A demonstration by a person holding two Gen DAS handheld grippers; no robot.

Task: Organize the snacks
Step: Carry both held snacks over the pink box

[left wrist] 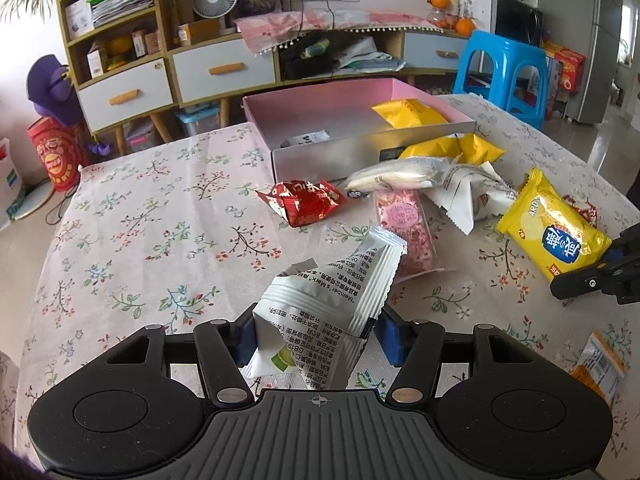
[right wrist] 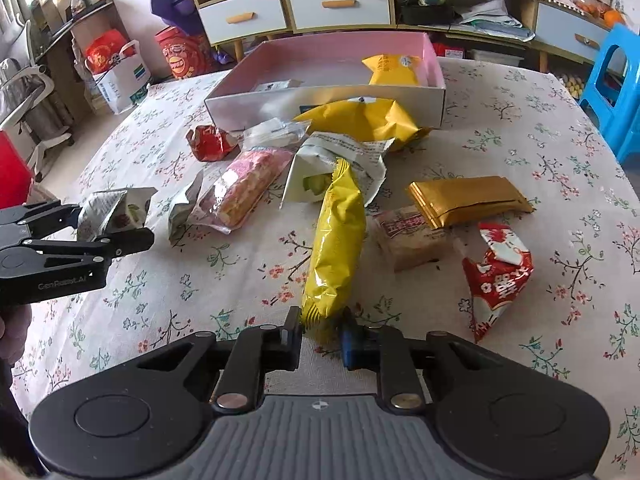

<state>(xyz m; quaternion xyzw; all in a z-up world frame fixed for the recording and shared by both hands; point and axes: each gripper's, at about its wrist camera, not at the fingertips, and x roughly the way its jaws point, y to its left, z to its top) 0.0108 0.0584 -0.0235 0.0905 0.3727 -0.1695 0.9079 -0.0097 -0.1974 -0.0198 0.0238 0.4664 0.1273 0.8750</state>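
The left gripper [left wrist: 316, 334] pinches a white packet [left wrist: 332, 300] printed "Member's Mark" near the table's front edge. The right gripper [right wrist: 320, 336] is clamped on the end of a yellow chip bag [right wrist: 336, 248] lettered "ARD" in the left wrist view. A pink-lined box [left wrist: 260, 114] at the far edge of the floral tablecloth [left wrist: 160, 220] holds a yellow packet [left wrist: 408, 112] and a small white one [left wrist: 310, 138]. Drawers [left wrist: 224, 68] and a blue stool [left wrist: 504, 72] stand behind.
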